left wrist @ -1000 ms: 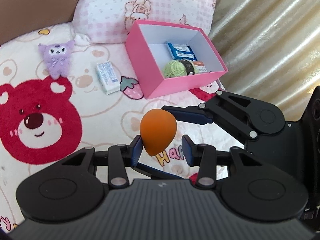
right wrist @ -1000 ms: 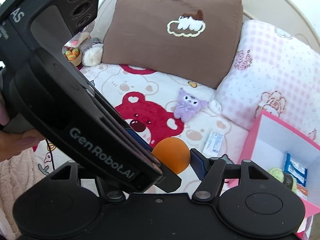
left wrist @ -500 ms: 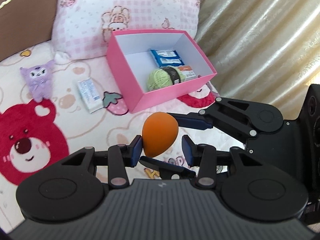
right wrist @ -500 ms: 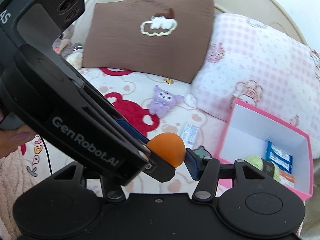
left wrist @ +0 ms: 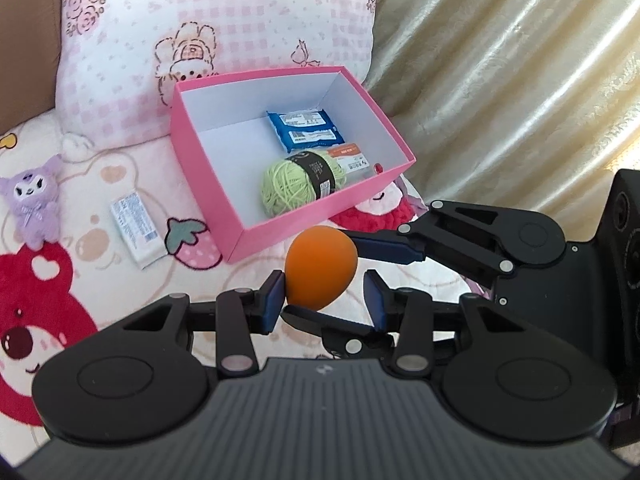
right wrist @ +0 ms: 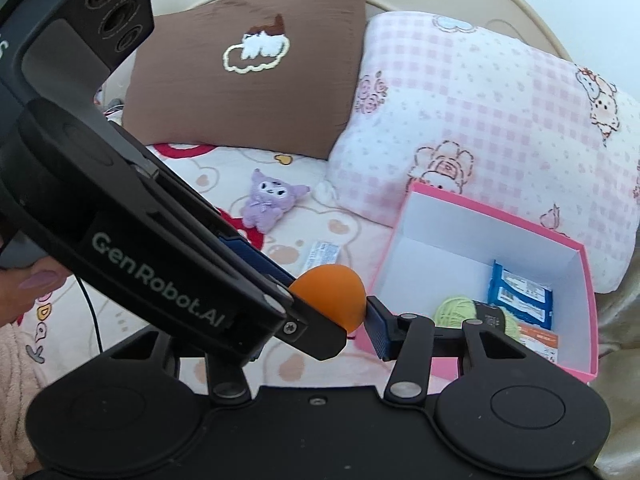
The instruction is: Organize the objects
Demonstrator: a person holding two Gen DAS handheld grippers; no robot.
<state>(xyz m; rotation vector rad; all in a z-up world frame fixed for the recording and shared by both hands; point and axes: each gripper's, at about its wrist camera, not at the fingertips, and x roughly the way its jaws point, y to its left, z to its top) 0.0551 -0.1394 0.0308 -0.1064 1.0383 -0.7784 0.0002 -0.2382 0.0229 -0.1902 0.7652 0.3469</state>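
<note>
An orange egg-shaped sponge [left wrist: 320,266] sits between both grippers, above the bed. My left gripper [left wrist: 325,304] is open: its left pad touches the sponge, its right pad [left wrist: 376,300] stands apart. My right gripper [left wrist: 340,276] comes in from the right and is shut on the sponge, one finger above and one below. In the right wrist view the sponge [right wrist: 332,296] rests against the right pad [right wrist: 378,332]; the left gripper's body hides the other finger. The pink box [left wrist: 208,184] lies just beyond, holding green yarn [left wrist: 300,184] and blue wipes [left wrist: 304,128].
A purple plush [left wrist: 32,204] and a white packet [left wrist: 136,228] lie on the bear-print blanket left of the box. A pink checked pillow [left wrist: 200,32] and a brown pillow [right wrist: 248,60] stand behind. A beige curtain [left wrist: 500,60] hangs at the right.
Both grippers have carried the sponge closer to the pink box, which now looms larger. The left gripper's right pad stays off the sponge.
</note>
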